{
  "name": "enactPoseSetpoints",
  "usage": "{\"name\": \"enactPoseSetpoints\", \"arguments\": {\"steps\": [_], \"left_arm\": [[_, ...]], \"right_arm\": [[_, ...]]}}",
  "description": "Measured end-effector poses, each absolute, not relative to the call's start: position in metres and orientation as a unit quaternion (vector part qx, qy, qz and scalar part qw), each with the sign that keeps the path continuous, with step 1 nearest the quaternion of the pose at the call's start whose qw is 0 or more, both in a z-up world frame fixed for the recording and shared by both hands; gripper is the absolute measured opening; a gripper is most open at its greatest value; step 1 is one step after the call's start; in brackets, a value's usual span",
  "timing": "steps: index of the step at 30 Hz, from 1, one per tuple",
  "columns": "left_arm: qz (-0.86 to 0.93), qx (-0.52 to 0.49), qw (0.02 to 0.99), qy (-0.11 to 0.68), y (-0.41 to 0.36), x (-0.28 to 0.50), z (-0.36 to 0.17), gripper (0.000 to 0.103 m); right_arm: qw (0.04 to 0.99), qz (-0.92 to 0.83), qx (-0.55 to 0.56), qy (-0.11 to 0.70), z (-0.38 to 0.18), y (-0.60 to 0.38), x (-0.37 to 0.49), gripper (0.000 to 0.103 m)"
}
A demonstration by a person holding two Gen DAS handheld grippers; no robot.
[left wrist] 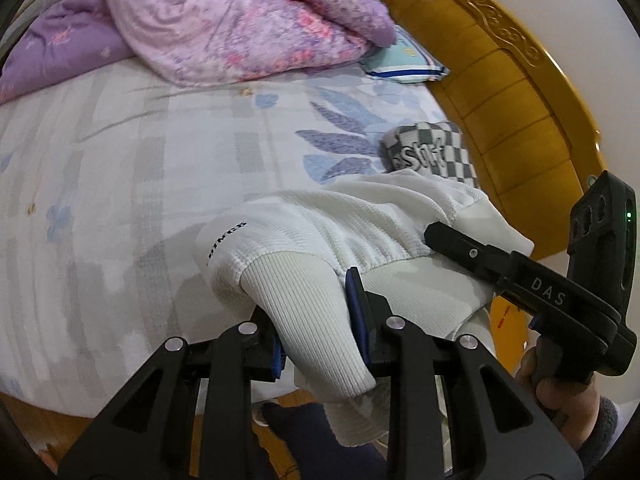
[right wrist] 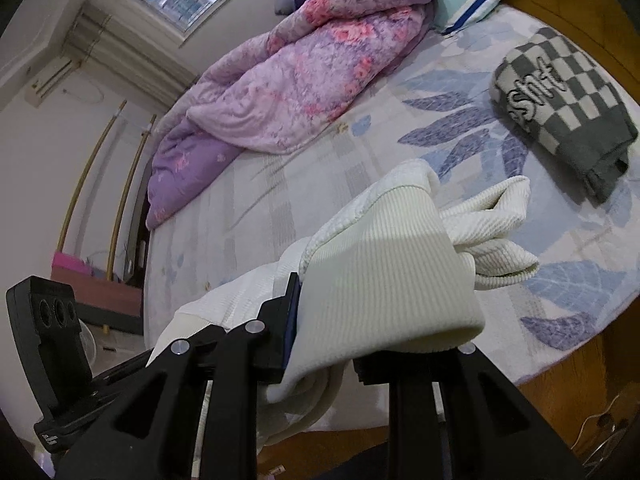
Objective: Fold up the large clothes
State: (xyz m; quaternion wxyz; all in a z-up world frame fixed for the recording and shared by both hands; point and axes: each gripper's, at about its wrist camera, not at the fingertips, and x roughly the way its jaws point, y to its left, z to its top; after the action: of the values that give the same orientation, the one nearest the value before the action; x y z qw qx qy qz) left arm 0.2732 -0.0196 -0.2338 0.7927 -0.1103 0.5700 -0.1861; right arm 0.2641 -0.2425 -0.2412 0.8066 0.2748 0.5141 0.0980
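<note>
A white ribbed-hem sweatshirt lies bunched at the near edge of the bed. My left gripper is shut on its ribbed hem, which drapes over the jaws. My right gripper comes in from the right and bites the same garment further along the hem. In the right wrist view, my right gripper is shut on the ribbed band of the sweatshirt, which hides the right finger. The left gripper's body shows at the lower left.
A folded grey-and-white checkered garment lies on the bed near the wooden headboard. A crumpled purple floral quilt and a light blue pillow sit at the far side. The wooden floor is below the bed edge.
</note>
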Motion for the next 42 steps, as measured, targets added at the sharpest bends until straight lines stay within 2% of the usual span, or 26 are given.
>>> {"name": "enactPoseSetpoints", "arguments": {"steps": [11,21,24,29,34,36,42], "left_arm": [[-0.231,-0.113,0.805,0.535,-0.127,0.335,-0.201,0.025],[-0.227,-0.167,0.858,0.430,-0.327,0.476,-0.167,0.025],[-0.230,-0.186,0.863,0.409,-0.378,0.504,-0.175,0.025],[-0.215,-0.205,0.842,0.451,-0.452,0.520,-0.250,0.025],[-0.189,-0.174,0.798,0.545,-0.506,0.497,-0.362,0.025],[-0.179,-0.153,0.786,0.572,-0.519,0.479,-0.392,0.025],[-0.154,-0.141,0.763,0.612,-0.521,0.463,-0.432,0.026]], "right_arm": [[0.823,0.085,0.298,0.476,-0.204,-0.360,0.323,0.020],[0.862,0.138,0.281,0.398,-0.153,-0.564,0.486,0.020],[0.867,0.148,0.286,0.380,-0.155,-0.617,0.514,0.020],[0.846,0.128,0.303,0.420,-0.226,-0.689,0.525,0.020],[0.772,0.059,0.363,0.518,-0.356,-0.741,0.501,0.020],[0.749,0.041,0.387,0.536,-0.390,-0.751,0.487,0.020],[0.727,0.030,0.393,0.563,-0.423,-0.753,0.462,0.020]]}}
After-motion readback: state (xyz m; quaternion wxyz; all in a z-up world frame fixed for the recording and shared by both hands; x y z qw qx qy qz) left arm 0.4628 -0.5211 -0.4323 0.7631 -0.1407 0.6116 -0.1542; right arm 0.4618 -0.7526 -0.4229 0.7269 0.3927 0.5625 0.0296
